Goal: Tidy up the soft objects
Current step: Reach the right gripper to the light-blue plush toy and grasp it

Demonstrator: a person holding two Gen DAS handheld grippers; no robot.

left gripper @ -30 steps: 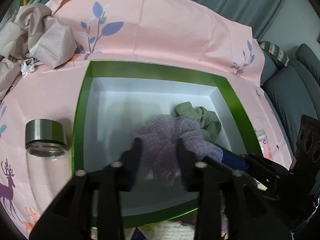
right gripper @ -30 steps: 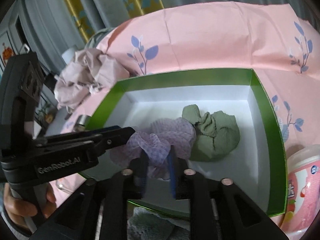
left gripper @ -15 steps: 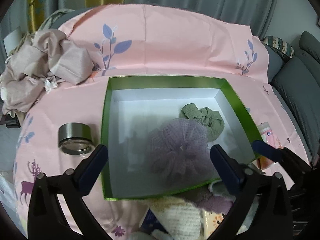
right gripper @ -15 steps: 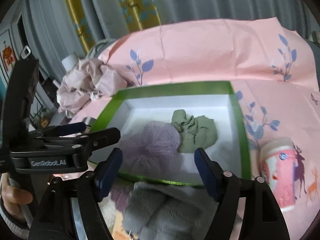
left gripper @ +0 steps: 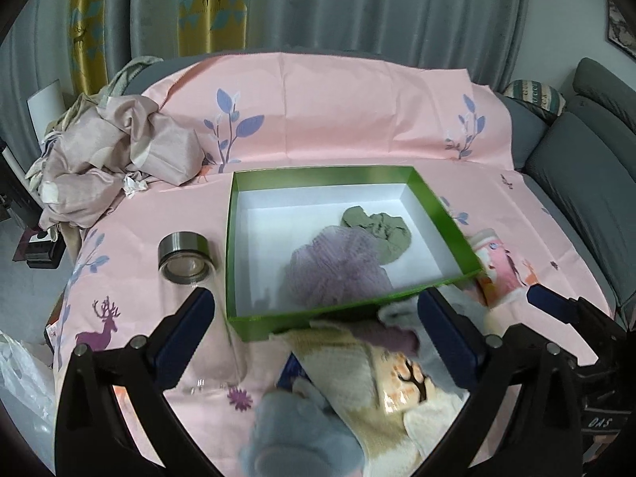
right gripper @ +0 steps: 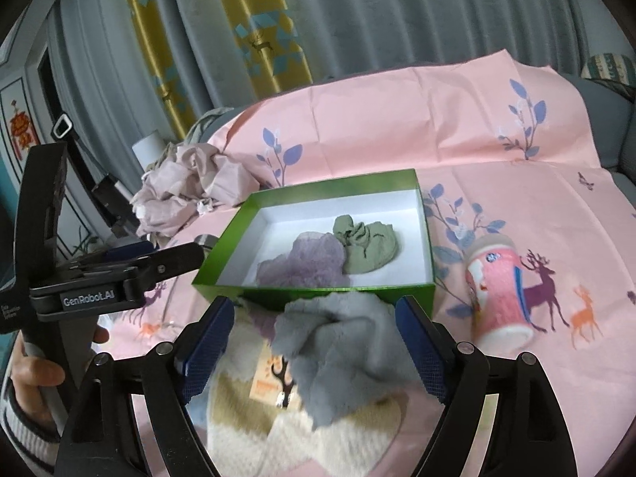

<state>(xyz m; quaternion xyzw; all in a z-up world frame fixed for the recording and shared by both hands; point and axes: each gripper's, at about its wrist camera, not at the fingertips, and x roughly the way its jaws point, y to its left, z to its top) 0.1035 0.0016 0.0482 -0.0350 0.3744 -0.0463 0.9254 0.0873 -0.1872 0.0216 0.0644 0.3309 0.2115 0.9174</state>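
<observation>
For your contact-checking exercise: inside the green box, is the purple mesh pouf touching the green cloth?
Touching. The right wrist view shows the purple mesh pouf lying against the green cloth with no white floor between them.

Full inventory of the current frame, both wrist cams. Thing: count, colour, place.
Box: 1, green, white inside, centre of cloth.
Mesh puff: 1, lilac, in box.
Rag: 1, olive, in box, touching puff.
Fluffy cloth: 1, grey, in front of box.
Knit cloth: 1, cream, under grey one.
Glass jar: 1, clear, steel lid, left of box.
Cup: 1, pink, lying right of box.
Crumpled fabric: 1, beige, far left.
Tablecloth: 1, pink.
Left gripper: jaws open.
Right gripper: jaws open.
</observation>
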